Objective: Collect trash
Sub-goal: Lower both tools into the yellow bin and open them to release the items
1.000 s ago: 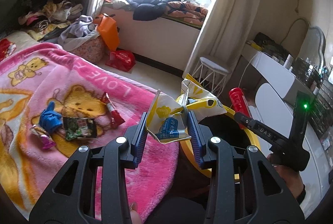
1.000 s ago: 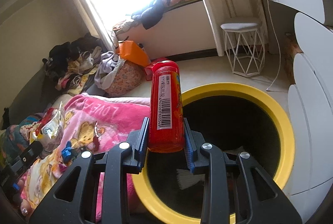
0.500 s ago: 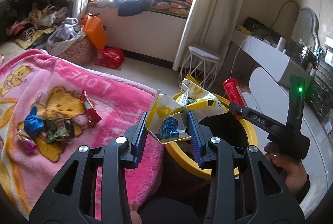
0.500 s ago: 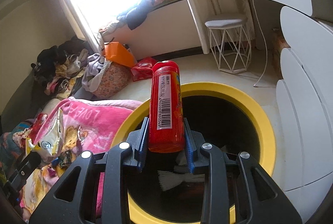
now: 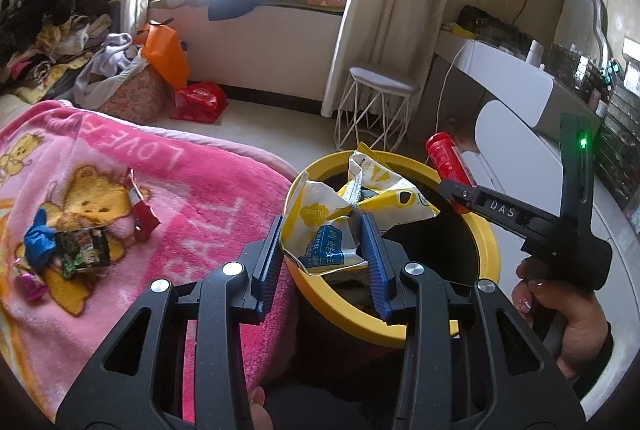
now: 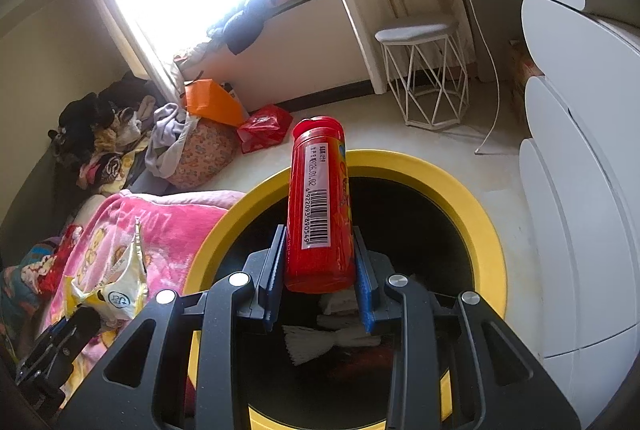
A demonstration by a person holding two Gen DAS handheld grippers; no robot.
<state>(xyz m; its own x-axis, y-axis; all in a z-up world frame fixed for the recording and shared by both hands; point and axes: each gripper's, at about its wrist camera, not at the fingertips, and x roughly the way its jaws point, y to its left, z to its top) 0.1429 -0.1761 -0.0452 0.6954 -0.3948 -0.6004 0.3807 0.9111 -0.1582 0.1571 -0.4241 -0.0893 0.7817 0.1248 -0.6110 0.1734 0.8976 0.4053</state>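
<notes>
My left gripper [image 5: 323,250] is shut on a crumpled yellow and white snack bag [image 5: 340,214], held over the near left rim of the yellow-rimmed black trash bin [image 5: 490,254]. My right gripper [image 6: 319,262] is shut on a red cylindrical can [image 6: 318,206] with a barcode label, held above the bin's opening [image 6: 476,214]. The can [image 5: 444,158] and right gripper also show in the left wrist view, over the bin's far right rim. Several wrappers [image 5: 80,248] lie on the pink blanket [image 5: 192,190]. White crumpled paper [image 6: 332,338] lies inside the bin.
A white wire stool [image 5: 376,110] stands beyond the bin. White cabinets [image 6: 580,230] stand right of it. An orange bag [image 5: 166,54], a red bag [image 5: 198,102] and a clothes pile [image 5: 48,34] lie on the floor near the window bench.
Both grippers have moved with their loads closer over the bin. The bin now fills more of both views, and the bed has slid left.
</notes>
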